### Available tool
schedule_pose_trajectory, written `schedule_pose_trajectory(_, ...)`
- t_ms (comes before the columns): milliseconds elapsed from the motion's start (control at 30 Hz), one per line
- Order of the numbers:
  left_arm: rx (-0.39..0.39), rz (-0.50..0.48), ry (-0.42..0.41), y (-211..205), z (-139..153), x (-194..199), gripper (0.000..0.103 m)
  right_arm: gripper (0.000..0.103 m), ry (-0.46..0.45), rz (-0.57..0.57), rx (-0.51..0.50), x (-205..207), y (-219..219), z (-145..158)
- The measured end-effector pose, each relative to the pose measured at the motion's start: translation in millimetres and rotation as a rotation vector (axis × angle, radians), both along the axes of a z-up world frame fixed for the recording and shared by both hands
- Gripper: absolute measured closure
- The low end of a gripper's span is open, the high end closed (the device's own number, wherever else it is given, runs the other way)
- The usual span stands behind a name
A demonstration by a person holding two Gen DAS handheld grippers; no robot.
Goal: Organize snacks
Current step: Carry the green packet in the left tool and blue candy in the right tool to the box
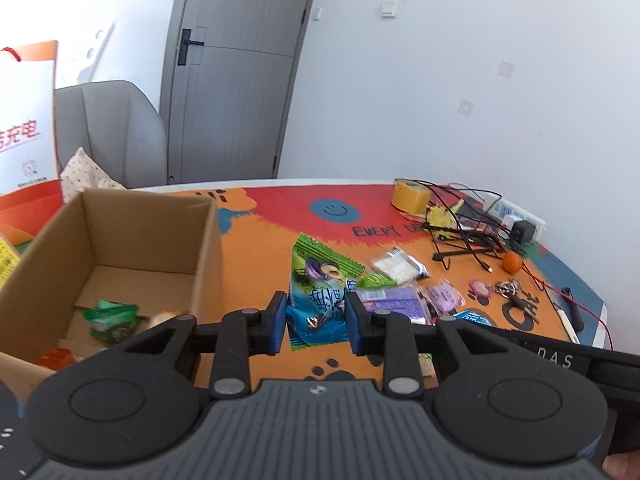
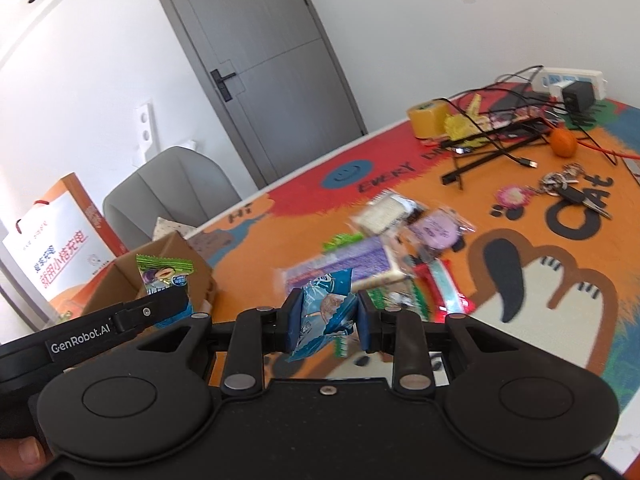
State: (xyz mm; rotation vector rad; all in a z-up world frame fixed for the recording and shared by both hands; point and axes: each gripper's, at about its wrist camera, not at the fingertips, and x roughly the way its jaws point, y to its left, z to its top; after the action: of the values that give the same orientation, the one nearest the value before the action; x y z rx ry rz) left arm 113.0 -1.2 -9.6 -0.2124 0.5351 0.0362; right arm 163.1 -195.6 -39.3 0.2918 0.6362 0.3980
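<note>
My left gripper is shut on a green-and-blue plum snack packet, held upright just right of an open cardboard box; the packet also shows in the right wrist view beside the box. A green snack and other packets lie inside the box. My right gripper is shut on a blue snack packet, lifted above the table. A pile of snacks lies on the mat: a purple packet, a white cracker packet and a lilac round one.
Colourful cat mat covers the table. At the far right are a tape roll, tangled cables, a power strip, an orange and keys. A paper bag and grey chair stand behind the box.
</note>
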Motion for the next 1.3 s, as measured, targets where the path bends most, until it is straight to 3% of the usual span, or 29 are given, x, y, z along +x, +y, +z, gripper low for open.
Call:
schedule_pose_trajectory(600,-0.028,0.118,-0.053,58.0,16.4,-26.5,0.074,0.074,-0.049,0.115,-0.003,-2.8,61.7,19.5)
schedule_pose_trajectory(1300,-0.061,0.253,0.007,126.8,3.9,-33.3,0.070,0.074,-0.050,0.246,0.037,3.2,134.0,21.4)
